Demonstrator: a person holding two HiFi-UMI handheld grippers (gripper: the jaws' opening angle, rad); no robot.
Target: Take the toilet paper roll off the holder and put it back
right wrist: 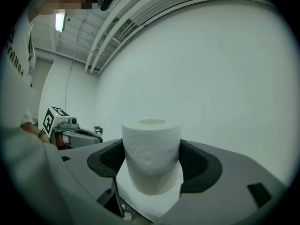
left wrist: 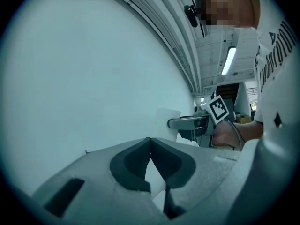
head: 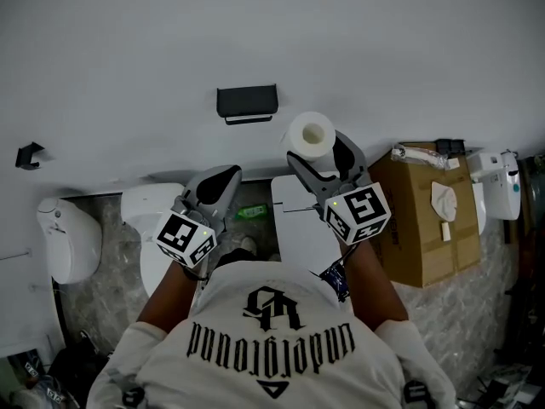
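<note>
Since the left tongs (left wrist: 151,144) are pressed together on nothing, low beside the person's white printed shirt (head: 264,331), the work falls to the right tongs (head: 318,153). These are closed on the white toilet paper roll (right wrist: 151,149), with one dark pad on each side of its wound body and the hollow core showing at the free end. The roll looks light and soft. A hard squeeze would likely dent it and a loose sheet could slip, so a gentle hold across the middle of its sides suits it. Further off, the black box-shaped holder (head: 247,100) hangs on the plain white wall (head: 128,58) — bare, near the roll but apart from it. The wall around the holder is open; a brown cardboard box (head: 426,228) stands well off to the right.
</note>
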